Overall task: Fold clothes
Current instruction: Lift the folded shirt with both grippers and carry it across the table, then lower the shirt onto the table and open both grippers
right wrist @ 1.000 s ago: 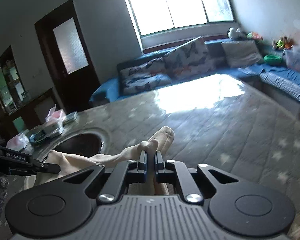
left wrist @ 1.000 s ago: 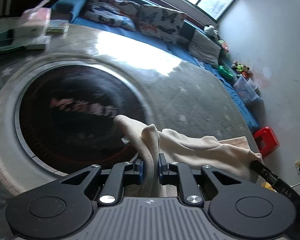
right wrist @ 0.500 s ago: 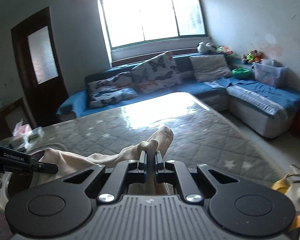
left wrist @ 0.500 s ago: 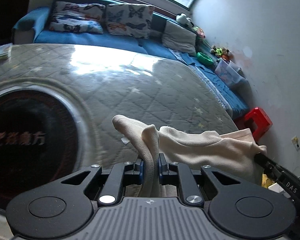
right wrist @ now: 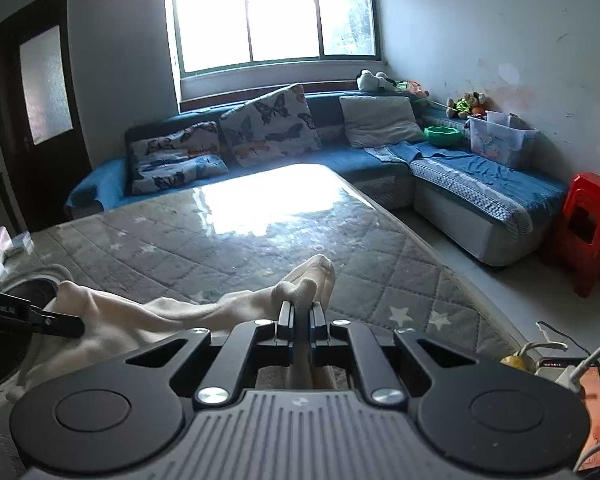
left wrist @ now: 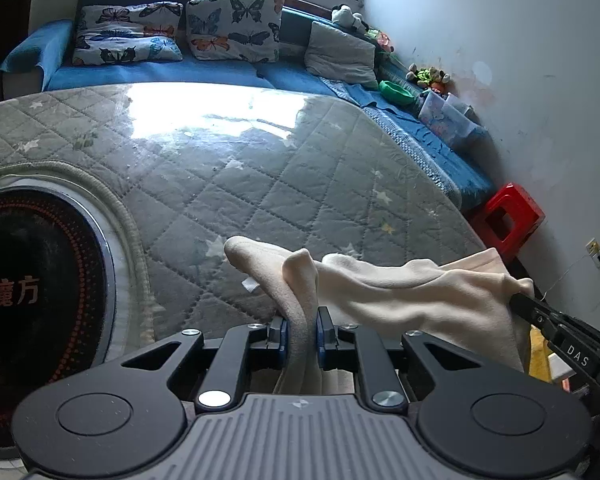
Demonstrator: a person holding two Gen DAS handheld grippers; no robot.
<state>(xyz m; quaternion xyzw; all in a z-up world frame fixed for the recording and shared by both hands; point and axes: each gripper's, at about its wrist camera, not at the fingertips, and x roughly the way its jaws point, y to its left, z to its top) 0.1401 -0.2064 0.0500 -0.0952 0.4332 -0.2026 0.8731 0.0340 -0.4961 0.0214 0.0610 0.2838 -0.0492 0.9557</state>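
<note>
A cream garment [left wrist: 400,292] hangs stretched between my two grippers above the grey quilted table [left wrist: 260,176]. My left gripper [left wrist: 302,330] is shut on one bunched corner of it, with the cloth poking up past the blue pads. My right gripper [right wrist: 302,322] is shut on the other corner of the cream garment [right wrist: 160,316]. Each view shows the other gripper's black fingers: the right one [left wrist: 556,324] at the cloth's far right end, the left one [right wrist: 40,318] at its left end. The garment's lower part is hidden behind the gripper bodies.
A round black heater plate [left wrist: 32,288] with red lettering is set into the table at the left. A blue corner sofa [right wrist: 460,176] with butterfly cushions runs behind and to the right. A red stool [right wrist: 588,220] stands by the wall. A phone and cables [right wrist: 580,392] lie at the table's right edge.
Both grippers have carried the garment rightwards along the table, away from the round heater plate and the boxes at the left. Both grips are unchanged.
</note>
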